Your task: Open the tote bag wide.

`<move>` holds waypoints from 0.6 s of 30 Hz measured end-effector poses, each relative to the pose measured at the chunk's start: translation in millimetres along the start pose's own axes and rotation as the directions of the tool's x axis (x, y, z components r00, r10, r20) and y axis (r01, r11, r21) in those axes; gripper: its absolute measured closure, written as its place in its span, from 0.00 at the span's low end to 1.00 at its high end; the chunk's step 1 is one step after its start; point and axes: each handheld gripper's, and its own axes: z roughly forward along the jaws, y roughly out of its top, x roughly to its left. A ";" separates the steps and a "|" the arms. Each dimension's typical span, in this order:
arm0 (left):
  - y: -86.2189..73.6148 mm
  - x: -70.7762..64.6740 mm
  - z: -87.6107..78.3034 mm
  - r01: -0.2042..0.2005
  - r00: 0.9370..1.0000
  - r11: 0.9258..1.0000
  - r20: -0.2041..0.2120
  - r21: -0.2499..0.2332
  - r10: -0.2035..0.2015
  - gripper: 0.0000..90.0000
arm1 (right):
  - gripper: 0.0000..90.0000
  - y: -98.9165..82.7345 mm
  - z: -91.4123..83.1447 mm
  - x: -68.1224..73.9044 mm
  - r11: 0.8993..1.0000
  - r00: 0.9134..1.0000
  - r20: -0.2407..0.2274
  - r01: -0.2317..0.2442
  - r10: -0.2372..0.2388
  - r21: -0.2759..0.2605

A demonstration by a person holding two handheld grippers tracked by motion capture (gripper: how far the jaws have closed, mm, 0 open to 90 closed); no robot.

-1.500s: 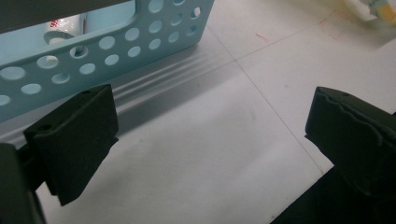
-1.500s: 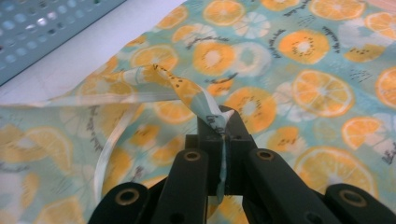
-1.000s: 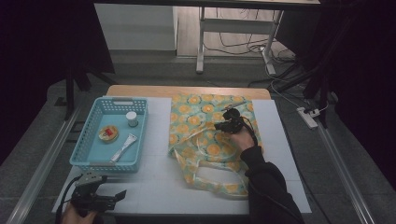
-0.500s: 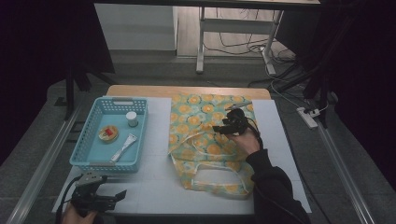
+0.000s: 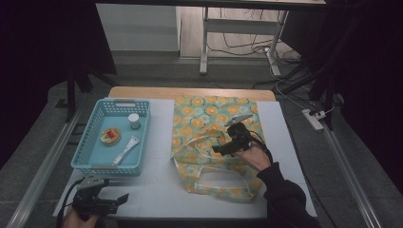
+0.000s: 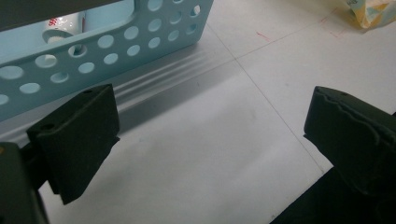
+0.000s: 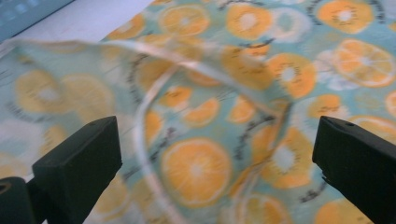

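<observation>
Right claw (image 5: 224, 149): jaws wide apart, having just been opening, with nothing between them; it hangs over the middle of the orange-print tote bag (image 5: 216, 118). The bag lies flat on the white table (image 5: 157, 190), mouth and handle loops (image 5: 223, 186) toward the person, its upper layer rumpled. To take the bag, bring one jaw under a single loop or the top layer of the rim before closing; a grip on both layers would probably keep the mouth shut.

Left claw (image 5: 119, 199): jaws also spread, empty, resting at the near table edge.

The blue basket (image 5: 81, 161), left of the bag, holds a small jar (image 5: 134, 121), a round tin (image 5: 110, 136) and a sachet (image 5: 125, 149). Nothing lies between basket and bag.
</observation>
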 end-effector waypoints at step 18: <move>-0.1 -0.6 -0.1 -0.008 1.000 1.000 0.000 -0.002 0.008 0.04 | 0.00 -26.1 35.6 19.8 0.990 0.996 0.024 0.088 -0.091 0.109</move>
